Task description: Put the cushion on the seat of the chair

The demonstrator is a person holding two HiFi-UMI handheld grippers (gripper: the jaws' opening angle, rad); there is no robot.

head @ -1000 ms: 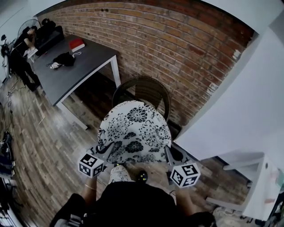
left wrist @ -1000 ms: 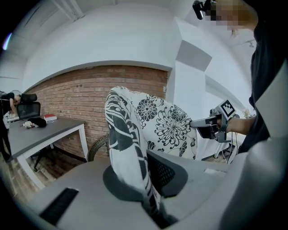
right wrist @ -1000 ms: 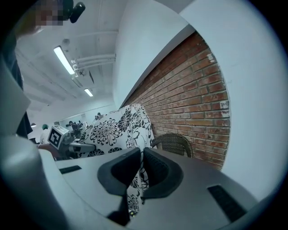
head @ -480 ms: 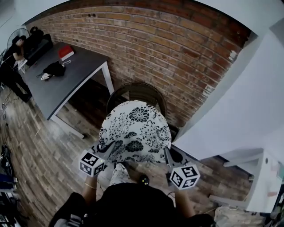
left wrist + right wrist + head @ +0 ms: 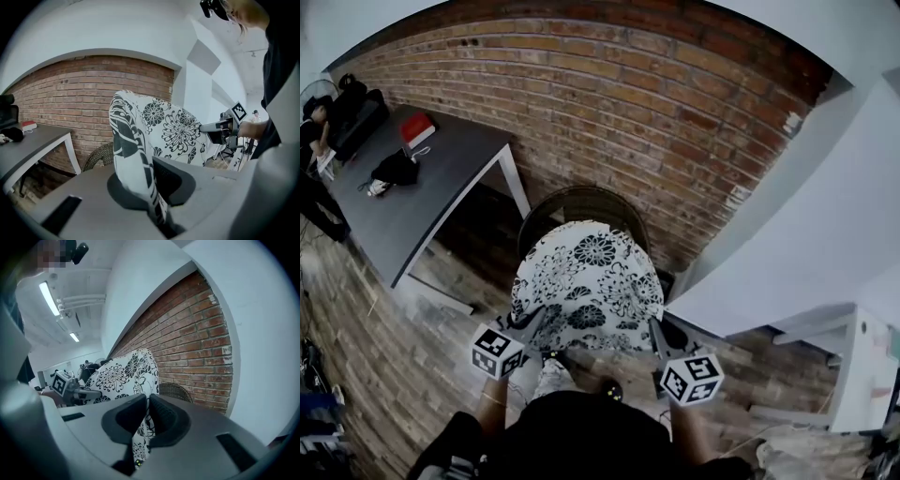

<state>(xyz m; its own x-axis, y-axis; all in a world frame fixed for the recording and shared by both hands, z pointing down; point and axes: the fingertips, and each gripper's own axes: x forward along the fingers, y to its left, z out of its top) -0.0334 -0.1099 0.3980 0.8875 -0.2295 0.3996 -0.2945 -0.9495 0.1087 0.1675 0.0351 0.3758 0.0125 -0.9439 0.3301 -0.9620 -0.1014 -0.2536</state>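
Observation:
A round white cushion (image 5: pixel 586 283) with a black flower print hangs in the air between both grippers. My left gripper (image 5: pixel 536 322) is shut on its near left edge, and the cushion (image 5: pixel 140 140) rises from between the jaws in the left gripper view. My right gripper (image 5: pixel 654 330) is shut on the near right edge of the cushion (image 5: pixel 136 380). Just beyond and below it stands a dark wicker chair (image 5: pixel 581 204) against the brick wall; the cushion hides its seat. Part of the chair's back (image 5: pixel 176 391) shows in the right gripper view.
A grey table (image 5: pixel 403 192) with white legs stands at the left, bearing a red box (image 5: pixel 416 128) and dark items. A person (image 5: pixel 314 141) bends over its far end. A white wall (image 5: pixel 806 234) juts out at the right, with white furniture (image 5: pixel 853 375) below it.
The cushion and both grippers have moved closer to the chair and brick wall. The table has slid toward the left of the head view.

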